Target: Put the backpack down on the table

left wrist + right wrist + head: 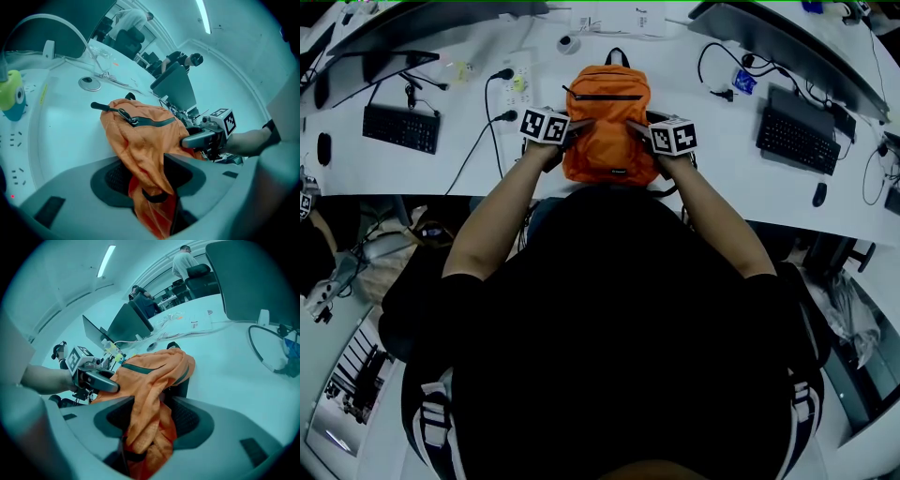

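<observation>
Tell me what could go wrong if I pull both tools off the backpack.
Folds of the orange fabric backpack lie between the open jaws of the left tool and right tool; backing off may snag and drag it. It sits near the white table's front edge, so a drag could pull it off.

no legible text, no readable labels, brands, numbers or signs

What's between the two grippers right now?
The orange backpack, resting on the white table, fills the stretch between the left gripper and the right gripper; the head view shows it.
</observation>
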